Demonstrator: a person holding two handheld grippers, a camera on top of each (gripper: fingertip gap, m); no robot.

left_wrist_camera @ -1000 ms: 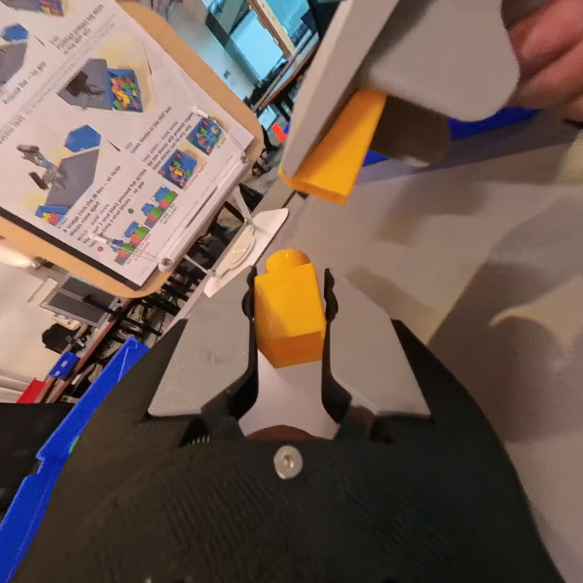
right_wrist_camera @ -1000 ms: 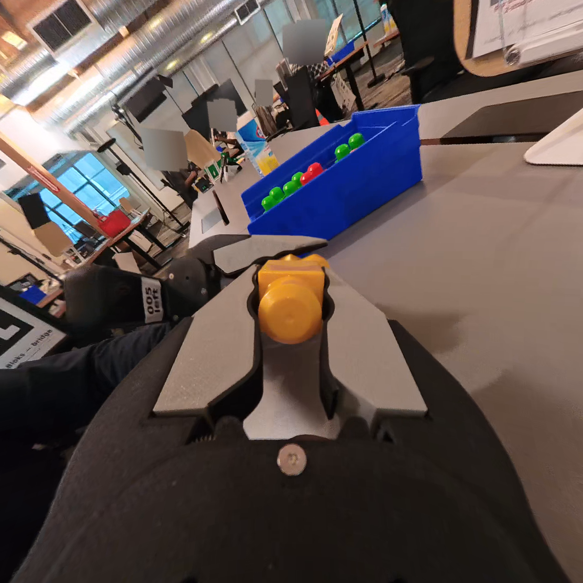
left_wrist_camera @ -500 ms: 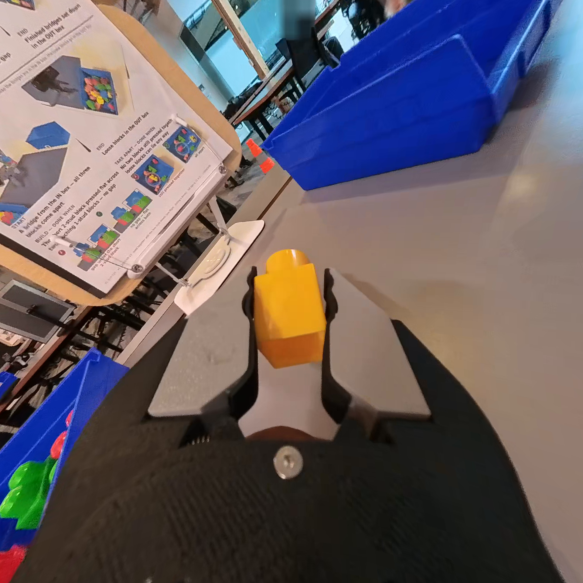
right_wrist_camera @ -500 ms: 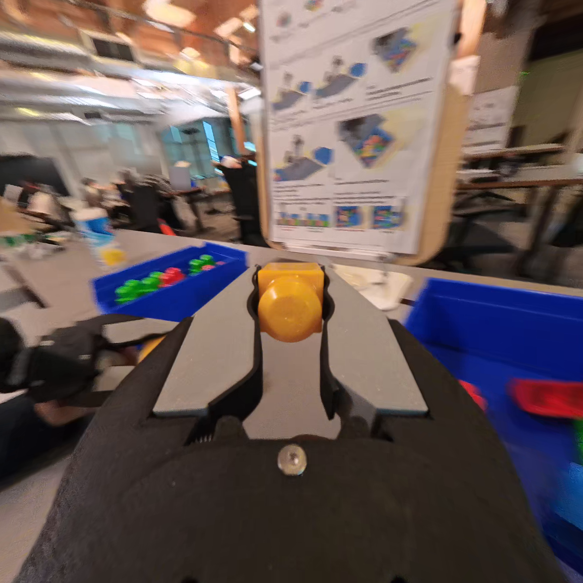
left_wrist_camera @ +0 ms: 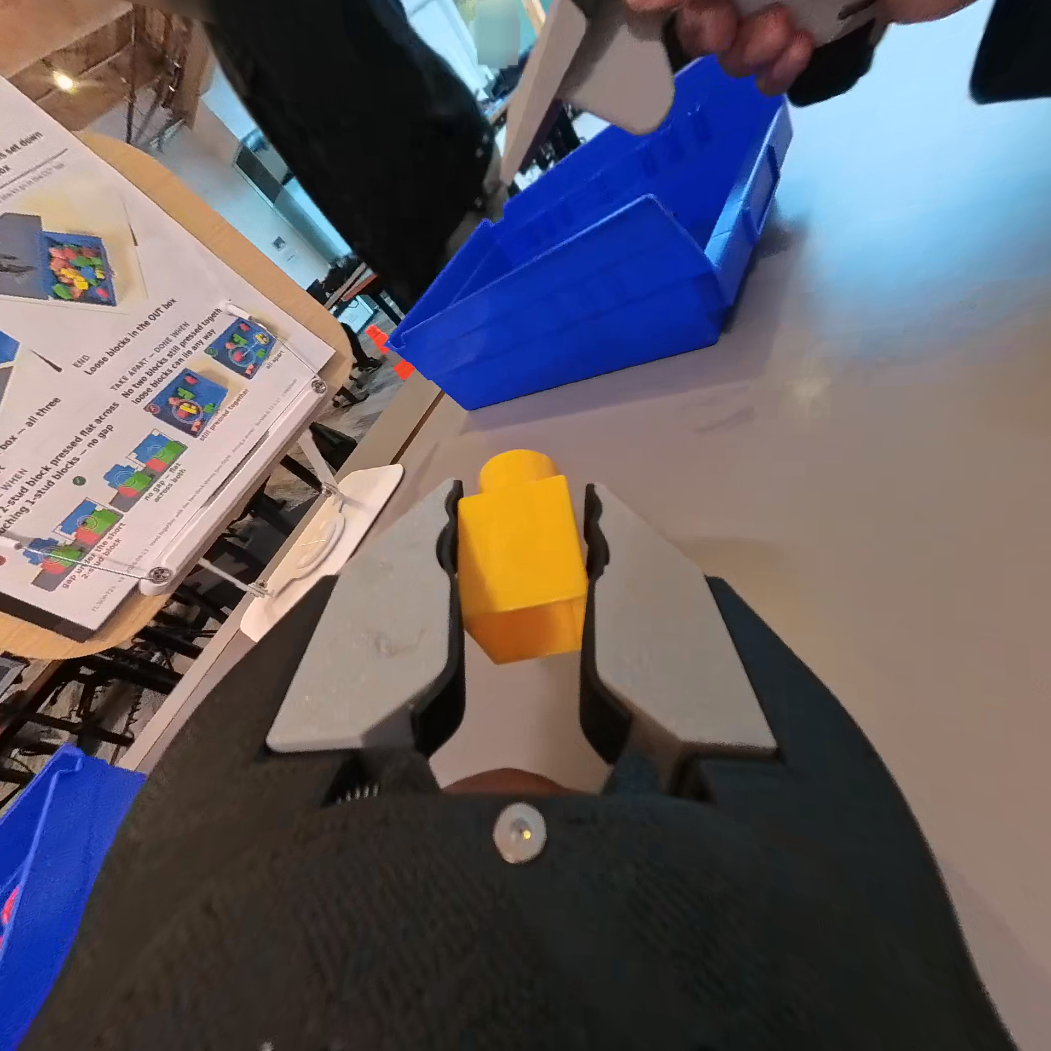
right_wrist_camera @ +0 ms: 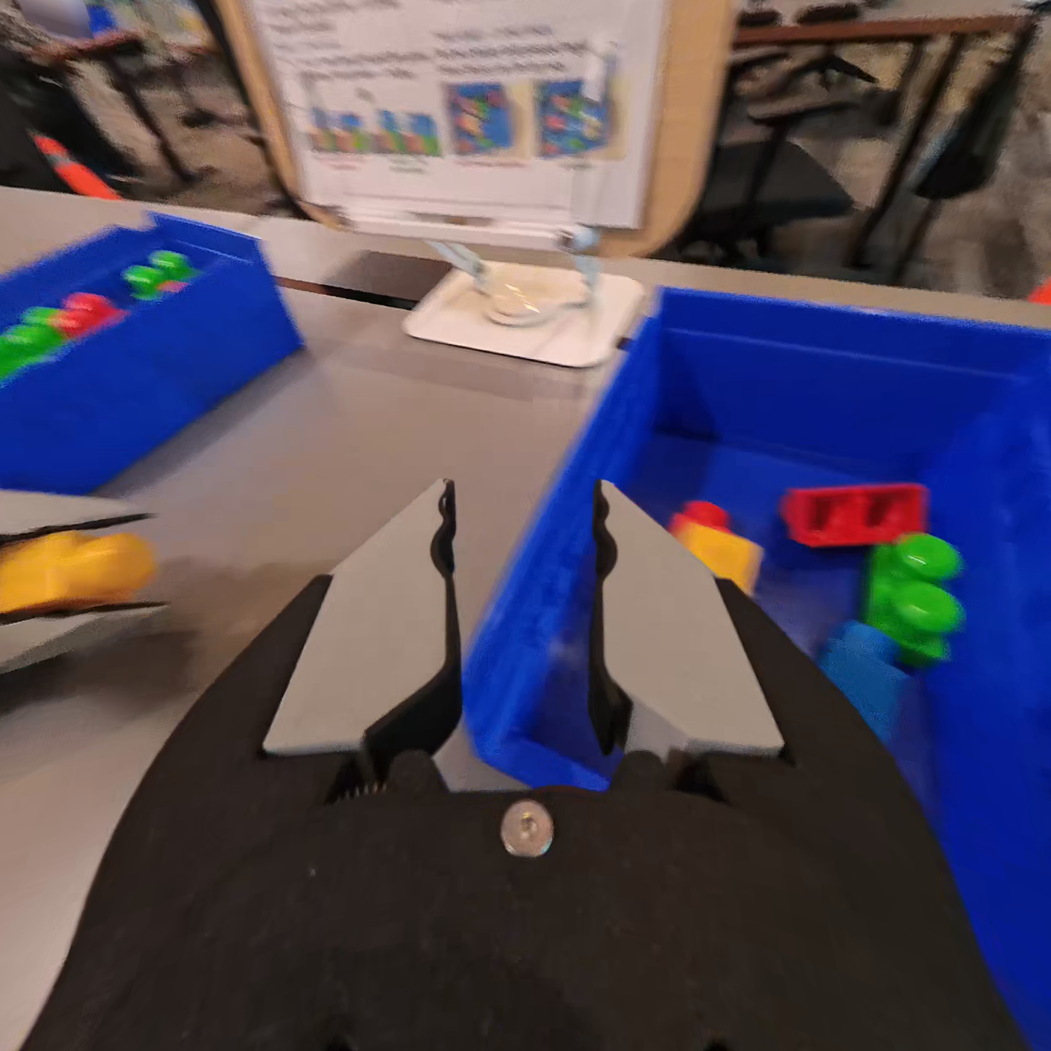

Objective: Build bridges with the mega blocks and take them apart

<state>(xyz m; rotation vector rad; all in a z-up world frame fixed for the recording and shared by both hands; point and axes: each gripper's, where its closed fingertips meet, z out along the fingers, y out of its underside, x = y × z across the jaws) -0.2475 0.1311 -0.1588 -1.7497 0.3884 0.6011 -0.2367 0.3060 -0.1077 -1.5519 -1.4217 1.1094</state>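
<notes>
My left gripper (left_wrist_camera: 520, 489) is shut on a yellow one-stud block (left_wrist_camera: 520, 557), stud pointing forward, held above the grey table (left_wrist_camera: 796, 569). It also shows at the left edge of the right wrist view, where the block (right_wrist_camera: 74, 563) sits between its fingers. My right gripper (right_wrist_camera: 522, 489) is open and empty over the near left wall of the right blue bin (right_wrist_camera: 529, 597). In that bin lie a yellow block (right_wrist_camera: 719, 549), a red two-stud block (right_wrist_camera: 853, 512), a green block (right_wrist_camera: 910, 597) and a blue block (right_wrist_camera: 859, 654).
A second blue bin (right_wrist_camera: 131, 369) at the left holds green and red blocks. An instruction board (right_wrist_camera: 466, 108) stands on a white base (right_wrist_camera: 523, 318) at the table's far edge. In the left wrist view a hand (left_wrist_camera: 739, 40) holds the right gripper above a blue bin (left_wrist_camera: 569, 318). The tips of one gripper are about 20 cm away from the tips of the other.
My right gripper swung over to the right bin and opened; the yellow block it held is out of its fingers. My left gripper still holds its yellow block.
</notes>
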